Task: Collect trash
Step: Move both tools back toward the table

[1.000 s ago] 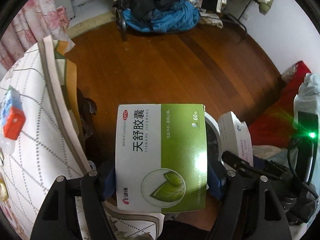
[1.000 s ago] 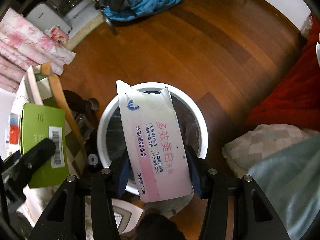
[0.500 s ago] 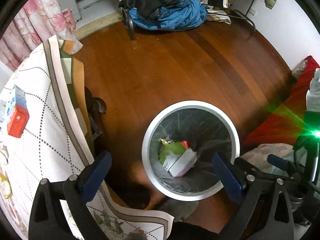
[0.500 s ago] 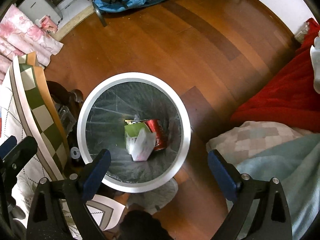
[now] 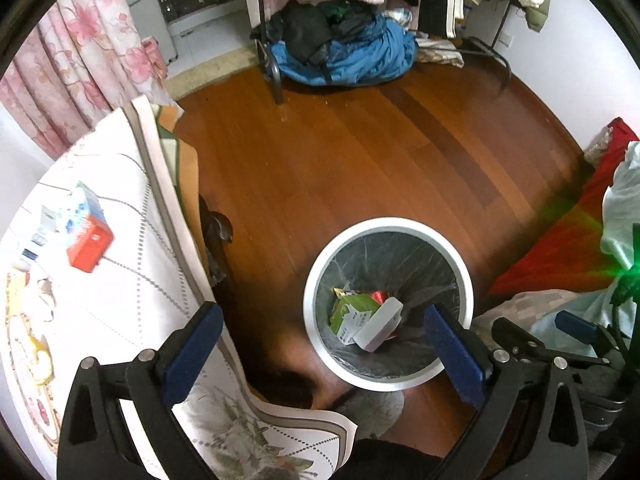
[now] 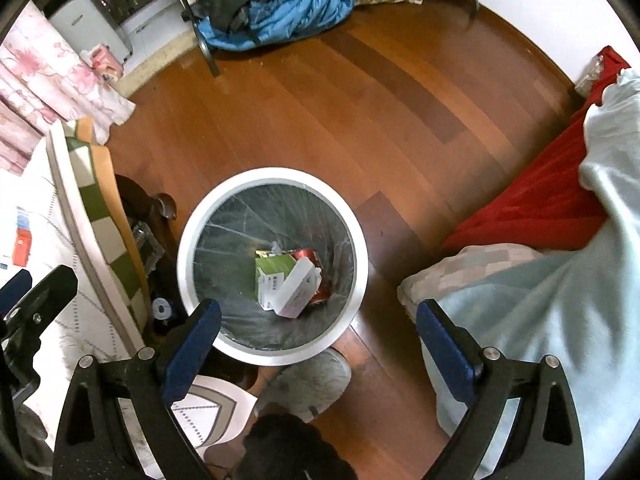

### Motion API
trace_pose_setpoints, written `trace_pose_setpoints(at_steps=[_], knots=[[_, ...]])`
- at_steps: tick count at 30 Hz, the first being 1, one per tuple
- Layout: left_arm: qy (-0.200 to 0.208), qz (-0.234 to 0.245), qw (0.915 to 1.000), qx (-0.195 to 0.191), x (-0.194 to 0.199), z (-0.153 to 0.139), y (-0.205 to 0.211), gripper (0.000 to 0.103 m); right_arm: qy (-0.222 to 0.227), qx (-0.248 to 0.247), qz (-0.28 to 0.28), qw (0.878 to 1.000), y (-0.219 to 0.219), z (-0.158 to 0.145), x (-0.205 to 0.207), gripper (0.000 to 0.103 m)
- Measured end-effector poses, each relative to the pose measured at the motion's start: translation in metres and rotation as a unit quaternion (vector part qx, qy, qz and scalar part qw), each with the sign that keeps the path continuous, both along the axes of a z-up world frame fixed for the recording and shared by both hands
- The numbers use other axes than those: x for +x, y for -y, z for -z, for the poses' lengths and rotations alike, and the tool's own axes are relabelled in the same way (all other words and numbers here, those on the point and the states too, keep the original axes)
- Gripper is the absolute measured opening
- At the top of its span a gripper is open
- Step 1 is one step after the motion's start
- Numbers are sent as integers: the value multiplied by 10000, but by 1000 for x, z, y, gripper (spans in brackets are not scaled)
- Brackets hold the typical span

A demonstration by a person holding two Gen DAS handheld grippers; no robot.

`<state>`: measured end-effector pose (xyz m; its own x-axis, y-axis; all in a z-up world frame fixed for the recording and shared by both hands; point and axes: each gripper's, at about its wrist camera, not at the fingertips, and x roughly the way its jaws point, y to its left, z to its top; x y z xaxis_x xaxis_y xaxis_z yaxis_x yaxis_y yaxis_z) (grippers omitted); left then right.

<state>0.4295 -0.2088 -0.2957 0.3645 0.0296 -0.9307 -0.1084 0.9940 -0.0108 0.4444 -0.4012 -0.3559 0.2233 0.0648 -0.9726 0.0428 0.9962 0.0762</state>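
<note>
Much of the trash bin's (image 6: 362, 240) contents are hard to read: under the green box (image 6: 276, 266) and the white box (image 6: 298, 290) leaning on it, a red item (image 6: 310, 258) shows only as a sliver, and the print on both boxes is too small to make out. In the left wrist view the bin's (image 5: 310, 280) near-right rim is cut off by the left gripper's right pad, and the table's (image 5: 120, 240) far items blur together (a red-and-white carton (image 5: 88, 236) is the only clear one).

Ahead of both grippers the wooden floor (image 6: 360, 112) lies bare up to a blue heap of clothes (image 6: 288, 4) at a rack's foot. To the right gripper's right, a red blanket (image 6: 540, 200) and pale blue bedding (image 6: 560, 320) crowd in close; to its left the tablecloth edge (image 6: 104, 232) hangs just beside the bin.

The left gripper (image 5: 320, 344) is spread wide with nothing between its jaws, above the gap between table and bin. The right gripper (image 6: 318, 338) is equally wide apart and empty, over the bin's near rim. Both boxes lie at the bin's bottom.
</note>
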Motion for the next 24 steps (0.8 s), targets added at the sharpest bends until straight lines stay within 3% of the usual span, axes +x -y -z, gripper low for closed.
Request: trace_pose_setpoints(at_steps=[10,15,20,24], knots=[[676,-116,9976,-38,-32,-76,-20,103,744,227,82,9969,-8,-99,-31,99],[1029,-445,9936,-108,-55,-119,-58,103,1112,587,-53,9920,-34,-152,-42,99],[1174,-1141,9865,-14,-80,-139,-138,103,1181,960,-671,9861,-111,-181,-44,99],[975,-1882,9771,187,-104,-121,-220,103,996,1017,-1329,9808,-197,-172,-35,99]])
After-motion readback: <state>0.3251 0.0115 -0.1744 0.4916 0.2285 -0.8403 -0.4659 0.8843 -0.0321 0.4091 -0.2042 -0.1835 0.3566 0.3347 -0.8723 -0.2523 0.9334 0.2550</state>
